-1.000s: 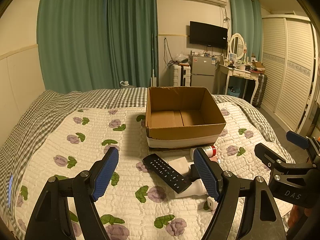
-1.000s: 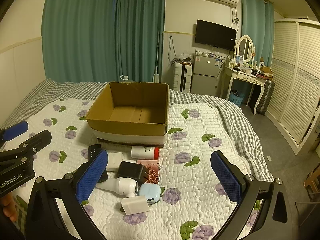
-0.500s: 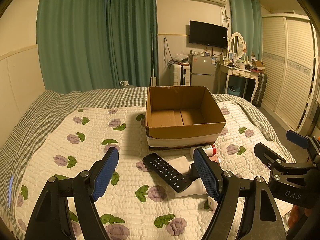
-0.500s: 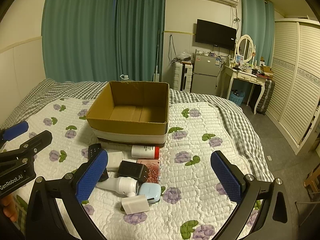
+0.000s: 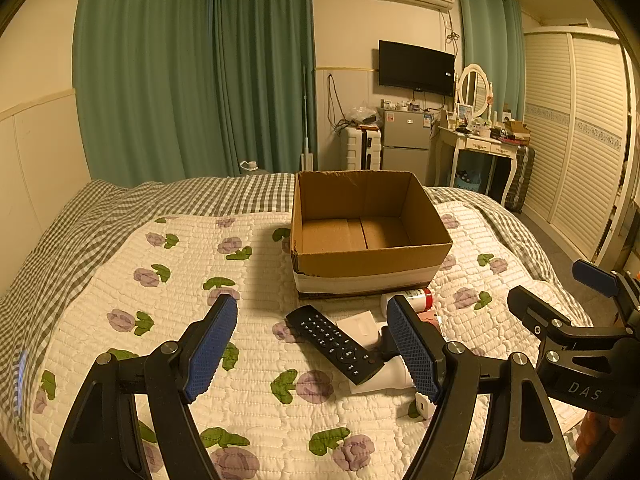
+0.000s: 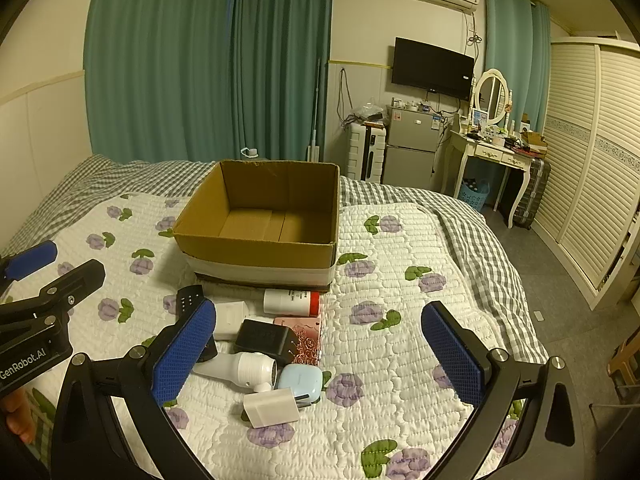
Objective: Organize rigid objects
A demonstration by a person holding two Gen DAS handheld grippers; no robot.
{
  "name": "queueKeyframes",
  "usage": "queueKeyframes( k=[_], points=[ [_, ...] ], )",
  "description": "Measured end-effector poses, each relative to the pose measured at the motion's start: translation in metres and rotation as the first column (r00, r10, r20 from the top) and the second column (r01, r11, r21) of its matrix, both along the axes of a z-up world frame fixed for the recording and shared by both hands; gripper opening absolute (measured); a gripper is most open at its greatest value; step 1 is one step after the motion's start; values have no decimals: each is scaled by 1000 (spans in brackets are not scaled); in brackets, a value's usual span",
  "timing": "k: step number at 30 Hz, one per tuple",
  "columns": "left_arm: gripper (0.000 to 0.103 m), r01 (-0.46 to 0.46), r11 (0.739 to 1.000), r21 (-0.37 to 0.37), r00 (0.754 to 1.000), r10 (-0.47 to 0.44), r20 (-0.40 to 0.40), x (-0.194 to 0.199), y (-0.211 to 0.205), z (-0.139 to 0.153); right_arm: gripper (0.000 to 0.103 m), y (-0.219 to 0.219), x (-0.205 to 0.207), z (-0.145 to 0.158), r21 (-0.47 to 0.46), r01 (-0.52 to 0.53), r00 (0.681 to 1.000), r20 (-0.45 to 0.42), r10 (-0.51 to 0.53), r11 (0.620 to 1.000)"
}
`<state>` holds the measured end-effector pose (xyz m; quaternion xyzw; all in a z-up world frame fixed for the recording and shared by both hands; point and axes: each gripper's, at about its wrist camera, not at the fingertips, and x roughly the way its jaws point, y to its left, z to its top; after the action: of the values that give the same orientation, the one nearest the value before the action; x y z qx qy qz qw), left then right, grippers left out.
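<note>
An empty open cardboard box (image 5: 368, 224) (image 6: 260, 216) sits on the bed. In front of it lies a pile: a black remote (image 5: 334, 342), a white bottle with a red cap (image 6: 292, 303), a black adapter (image 6: 266, 338), a pink case (image 6: 306, 340), a white handheld device (image 6: 240, 368), a light blue case (image 6: 300, 380) and a white plug (image 6: 272, 406). My left gripper (image 5: 316, 348) is open and empty above the remote. My right gripper (image 6: 320, 358) is open and empty above the pile.
The bed has a floral quilt (image 6: 400, 320) over a grey checked blanket (image 5: 80, 232). Green curtains (image 5: 192, 80), a small fridge (image 6: 412, 152), a dressing table (image 6: 492, 148) and a slatted wardrobe (image 6: 592, 160) stand beyond the bed.
</note>
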<state>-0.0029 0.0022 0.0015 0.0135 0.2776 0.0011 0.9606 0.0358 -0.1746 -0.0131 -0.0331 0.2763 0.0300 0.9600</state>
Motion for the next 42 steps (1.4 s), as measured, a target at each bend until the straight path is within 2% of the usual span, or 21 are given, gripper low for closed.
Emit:
queueKeyframes(
  k=[30,37,42],
  points=[
    [80,-1,1000,0,1000,1,-5,-3,1,-1,103,2,0,-5,-2,-4,1000,-2,4,1000],
    [80,-3,1000,8,998,3,-57,3,8,-26,103,-4,3,-18,-6,2,999,-42,-2,1000],
    [80,5,1000,15,992,-3,-128,12,9,-54,103,0,13,-55,-29,-19,989,-148,15,999]
  ],
)
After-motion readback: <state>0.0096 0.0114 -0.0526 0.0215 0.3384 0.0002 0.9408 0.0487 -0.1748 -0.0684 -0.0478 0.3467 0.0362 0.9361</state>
